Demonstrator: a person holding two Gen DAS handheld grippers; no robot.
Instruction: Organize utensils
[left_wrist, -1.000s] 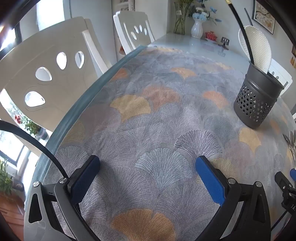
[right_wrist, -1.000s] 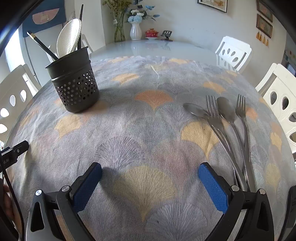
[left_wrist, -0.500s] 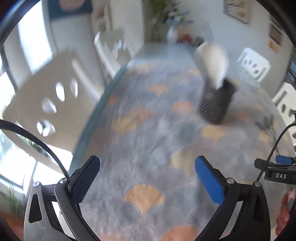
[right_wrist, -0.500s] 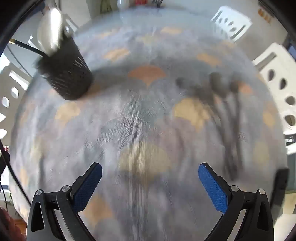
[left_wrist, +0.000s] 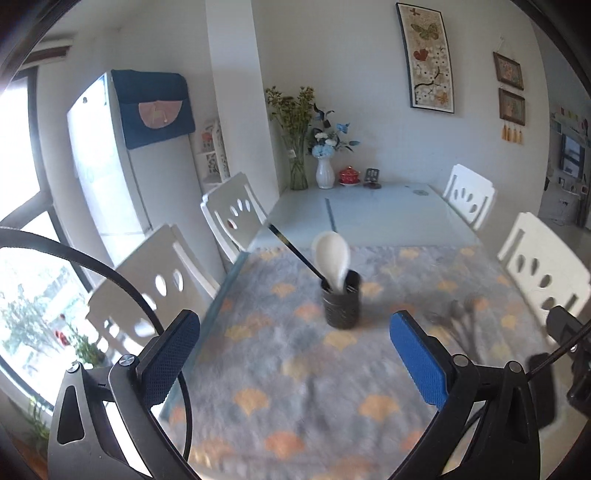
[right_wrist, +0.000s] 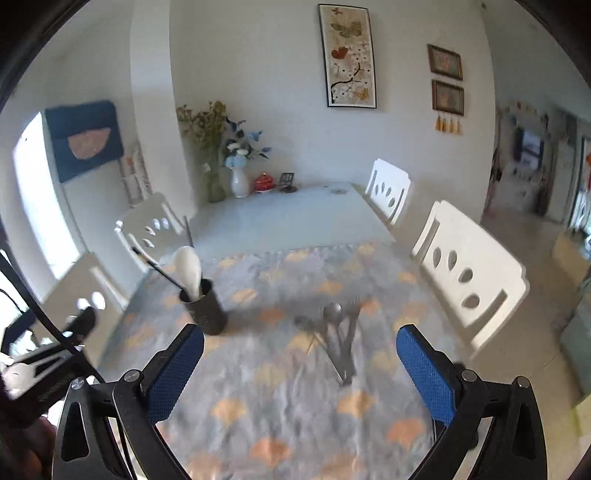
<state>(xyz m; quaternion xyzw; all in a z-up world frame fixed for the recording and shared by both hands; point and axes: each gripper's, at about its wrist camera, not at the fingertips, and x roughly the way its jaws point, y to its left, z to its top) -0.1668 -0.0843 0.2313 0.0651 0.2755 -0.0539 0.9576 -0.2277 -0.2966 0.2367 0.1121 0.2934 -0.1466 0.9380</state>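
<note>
Holding both tongs apart and empty; holder has a spoon, cutlery remains on the surface.

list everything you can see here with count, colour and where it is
utensil holder: 1, dark perforated, upright on the cloth, left of the loose cutlery
white spoon: 1, standing in the holder
black stick-like utensil: at least 1, leaning out of the holder to the left
metal spoons and forks: blurred, count unclear, silver, lying in a bunch on the cloth
tablecloth: 1, grey with orange fan pattern, covers near half of the table
table: 1, pale top, bare at the far end
chairs: 4, white, two per side
vases with flowers: 2, far end of the table
red pot: 1, beside the vases
framed pictures: 3, back wall
left gripper: fingers blue, open, empty
right gripper: fingers blue, open, empty
</note>
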